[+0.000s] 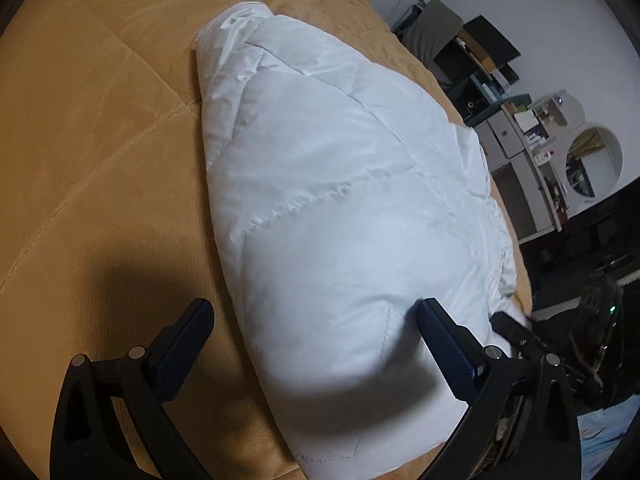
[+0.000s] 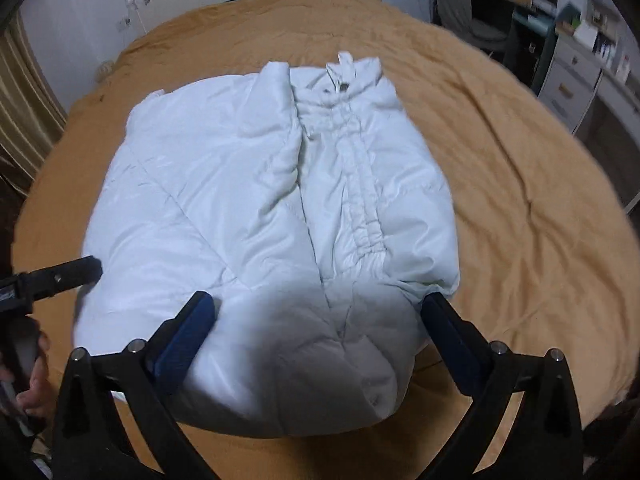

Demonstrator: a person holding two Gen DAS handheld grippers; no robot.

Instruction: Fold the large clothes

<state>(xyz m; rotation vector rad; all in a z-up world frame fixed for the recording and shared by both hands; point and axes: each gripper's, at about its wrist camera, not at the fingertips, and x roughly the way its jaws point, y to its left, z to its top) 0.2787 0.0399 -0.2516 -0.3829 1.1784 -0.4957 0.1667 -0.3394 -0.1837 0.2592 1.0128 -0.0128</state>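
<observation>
A white puffy quilted jacket [image 2: 256, 200] lies on a tan bedspread [image 2: 520, 184], front up, collar at the far end, its left part folded inward over the zip. It also shows in the left wrist view [image 1: 340, 200] from its left side. My left gripper [image 1: 316, 312] is open over the jacket's near corner, one finger over the bedspread, the other on the fabric. My right gripper [image 2: 316, 304] is open over the jacket's near hem. The left gripper also shows at the left edge of the right wrist view [image 2: 60, 276].
The tan bedspread [image 1: 100, 140] covers the whole bed. A desk with a chair and shelves of small items [image 1: 500, 92] stands beyond the bed's far right side. A white wall with a socket [image 2: 132, 4] is behind the bed.
</observation>
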